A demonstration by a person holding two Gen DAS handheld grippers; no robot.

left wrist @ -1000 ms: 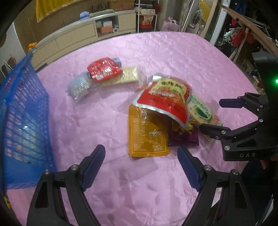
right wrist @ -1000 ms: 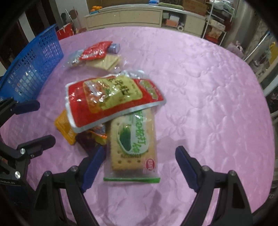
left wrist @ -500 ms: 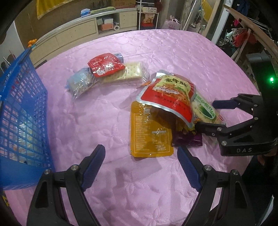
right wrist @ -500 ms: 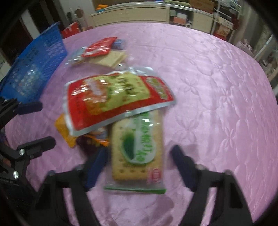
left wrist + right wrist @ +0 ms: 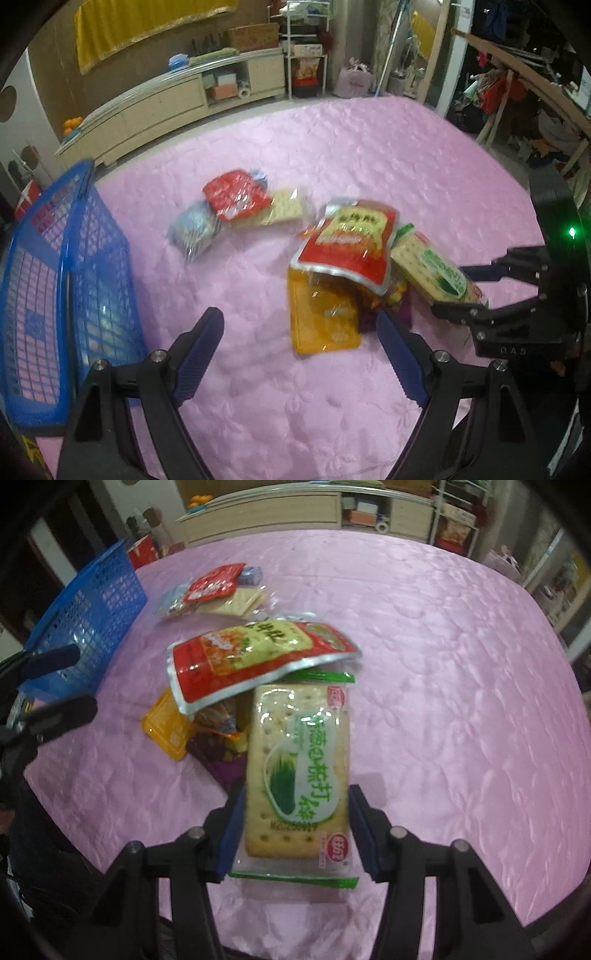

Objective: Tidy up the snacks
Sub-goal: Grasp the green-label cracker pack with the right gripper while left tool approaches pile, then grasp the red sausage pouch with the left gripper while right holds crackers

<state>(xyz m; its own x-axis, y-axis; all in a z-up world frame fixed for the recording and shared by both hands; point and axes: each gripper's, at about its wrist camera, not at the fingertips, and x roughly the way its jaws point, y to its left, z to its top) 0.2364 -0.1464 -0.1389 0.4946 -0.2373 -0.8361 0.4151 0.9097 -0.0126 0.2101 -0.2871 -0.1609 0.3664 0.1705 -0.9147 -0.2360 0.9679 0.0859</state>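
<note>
Pink quilted counter [image 5: 443,664], snacks heaped centre. Right tongs [image 5: 295,827] had just closed on cracker packet [image 5: 299,771], lower centre. Left tongs [image 5: 299,354] wide, empty. Best lifted level toward blue basket [image 5: 88,616], upper left.

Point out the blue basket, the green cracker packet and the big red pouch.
blue basket [image 5: 99,258], left wrist view, on its mesh side wall.
green cracker packet [image 5: 299,771], right wrist view, on the green picture on its front.
big red pouch [image 5: 240,657], right wrist view, on the middle of its printed front.
</note>
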